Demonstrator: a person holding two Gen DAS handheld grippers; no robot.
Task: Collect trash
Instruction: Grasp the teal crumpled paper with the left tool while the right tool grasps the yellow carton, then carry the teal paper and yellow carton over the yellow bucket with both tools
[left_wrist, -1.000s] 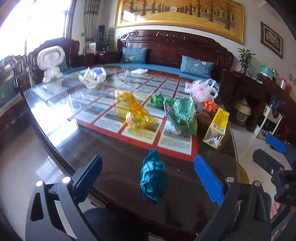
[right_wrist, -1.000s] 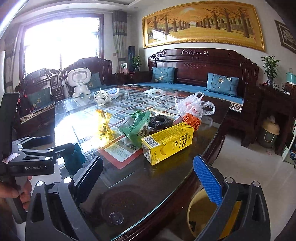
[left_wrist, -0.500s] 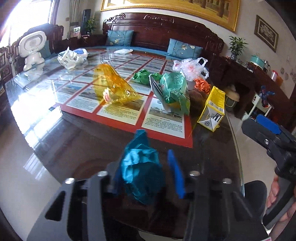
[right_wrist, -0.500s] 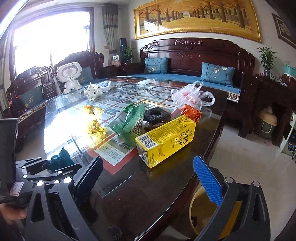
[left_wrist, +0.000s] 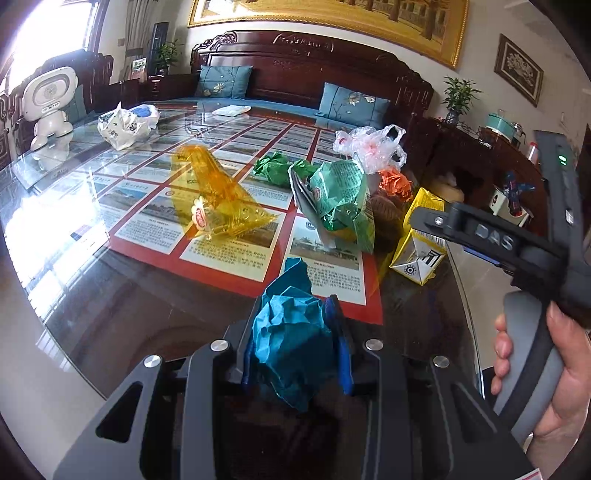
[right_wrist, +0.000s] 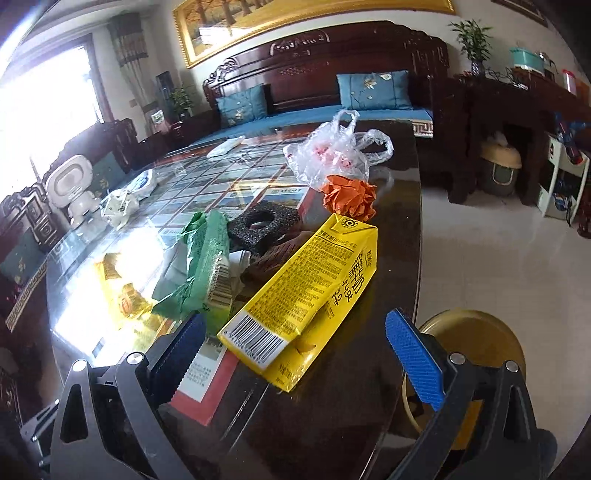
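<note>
Two grippers: left gripper (left_wrist: 295, 339) pinching teal paper wad (left_wrist: 291, 332), right gripper (right_wrist: 295, 354) spread

Both grippers are black frames with triangular cut-outs and round silver screws. The left gripper (left_wrist: 295, 339) and right gripper (right_wrist: 295, 350) carry ribbed blue pads on their fingers (right_wrist: 413, 354). The right one has a grey handle, pale lettering and a green light.

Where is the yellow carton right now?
The yellow carton lies on its side near the glass table's right edge, just ahead of the open right gripper, beside the green wrapper.
</note>
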